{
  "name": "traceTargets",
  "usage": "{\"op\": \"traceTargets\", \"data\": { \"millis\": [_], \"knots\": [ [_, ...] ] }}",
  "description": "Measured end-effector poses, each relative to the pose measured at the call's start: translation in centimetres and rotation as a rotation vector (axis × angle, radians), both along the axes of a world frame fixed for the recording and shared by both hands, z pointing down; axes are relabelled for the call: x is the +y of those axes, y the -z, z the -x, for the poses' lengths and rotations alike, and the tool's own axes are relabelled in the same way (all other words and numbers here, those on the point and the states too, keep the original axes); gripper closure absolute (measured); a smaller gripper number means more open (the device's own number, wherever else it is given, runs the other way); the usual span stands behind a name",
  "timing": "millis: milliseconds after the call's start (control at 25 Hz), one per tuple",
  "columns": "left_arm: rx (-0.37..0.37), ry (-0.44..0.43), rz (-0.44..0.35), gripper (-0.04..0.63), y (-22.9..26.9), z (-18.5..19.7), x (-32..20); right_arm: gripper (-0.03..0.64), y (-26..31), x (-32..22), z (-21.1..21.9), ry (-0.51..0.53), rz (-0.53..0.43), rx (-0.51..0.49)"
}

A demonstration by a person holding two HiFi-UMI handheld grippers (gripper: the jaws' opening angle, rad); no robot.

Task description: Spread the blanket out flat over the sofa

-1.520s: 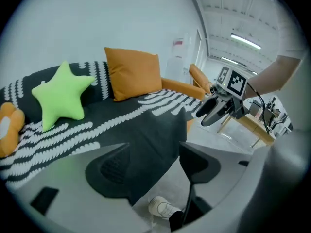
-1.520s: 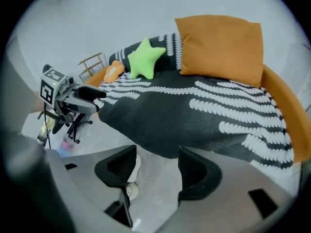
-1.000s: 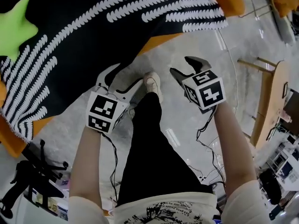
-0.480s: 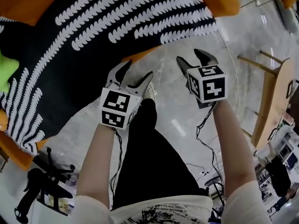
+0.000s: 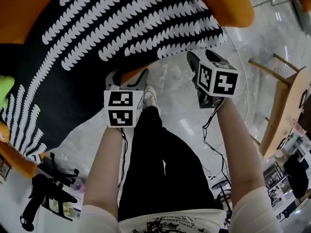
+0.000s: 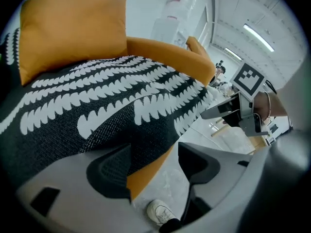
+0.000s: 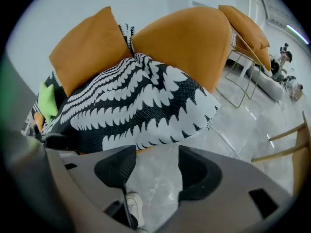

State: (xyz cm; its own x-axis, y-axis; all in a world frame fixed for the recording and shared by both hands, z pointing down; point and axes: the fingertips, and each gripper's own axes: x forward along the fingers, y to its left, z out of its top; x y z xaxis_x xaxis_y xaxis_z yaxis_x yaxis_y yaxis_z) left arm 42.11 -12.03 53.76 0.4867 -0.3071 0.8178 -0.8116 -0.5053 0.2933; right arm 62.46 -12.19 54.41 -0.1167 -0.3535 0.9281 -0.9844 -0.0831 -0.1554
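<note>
A black blanket with white leaf rows (image 5: 121, 28) lies draped over the orange sofa (image 5: 226, 4), its lower edge hanging down the front. My left gripper (image 5: 129, 76) stands open just in front of that edge, with only the orange sofa front and floor between its jaws (image 6: 154, 166). To the right, my right gripper (image 5: 200, 57) is open beside the blanket's white-patterned corner (image 7: 204, 106), and bare floor shows between its jaws (image 7: 155, 169). The blanket (image 6: 112, 106) runs up to an orange cushion (image 6: 73, 28). Neither gripper touches the cloth.
A green star pillow (image 5: 4, 89) peeks out at the blanket's left. The person's black-trousered leg and white shoe (image 5: 150, 98) stand between the grippers. A wooden table (image 5: 284, 110) is at the right, cables (image 5: 214, 169) trail on the floor, and a black stand (image 5: 43, 193) is lower left.
Both grippers have moved forward and down toward the blanket's hanging front edge. Their jaws have stayed open and hold nothing.
</note>
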Motion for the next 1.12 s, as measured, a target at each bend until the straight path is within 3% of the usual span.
{"op": "traceTargets", "data": {
  "millis": [160,280,360,600,800,960,1120],
  "knots": [
    [-0.071,0.047,-0.033,0.301,-1.0,0.5,-0.7,0.366,0.0,-0.8,-0.6,-0.054,-0.016,-0.017],
    [-0.167,0.072,-0.1,0.403,-2.3,0.9,-1.4,0.396,-1.6,-1.5,-1.2,-0.05,-0.023,-0.035],
    [-0.196,0.076,-0.11,0.439,-2.6,1.0,-1.7,0.443,-2.1,-1.8,-1.3,-0.032,-0.022,-0.043],
    [-0.23,0.107,-0.057,0.461,-4.1,0.5,-1.6,0.574,-2.0,-2.4,-0.4,0.12,-0.029,-0.073],
    [-0.193,0.102,-0.018,0.556,-3.6,1.1,-1.9,0.591,-1.1,-3.5,1.4,0.218,-0.046,-0.082],
    [-0.167,0.134,0.013,0.56,-2.1,1.6,-1.4,0.592,0.4,-3.2,2.0,0.254,-0.02,-0.082],
    [-0.136,0.133,0.085,0.56,-4.1,-1.0,0.3,0.594,-1.8,-2.2,-0.8,0.247,0.019,-0.066]
  ]
}}
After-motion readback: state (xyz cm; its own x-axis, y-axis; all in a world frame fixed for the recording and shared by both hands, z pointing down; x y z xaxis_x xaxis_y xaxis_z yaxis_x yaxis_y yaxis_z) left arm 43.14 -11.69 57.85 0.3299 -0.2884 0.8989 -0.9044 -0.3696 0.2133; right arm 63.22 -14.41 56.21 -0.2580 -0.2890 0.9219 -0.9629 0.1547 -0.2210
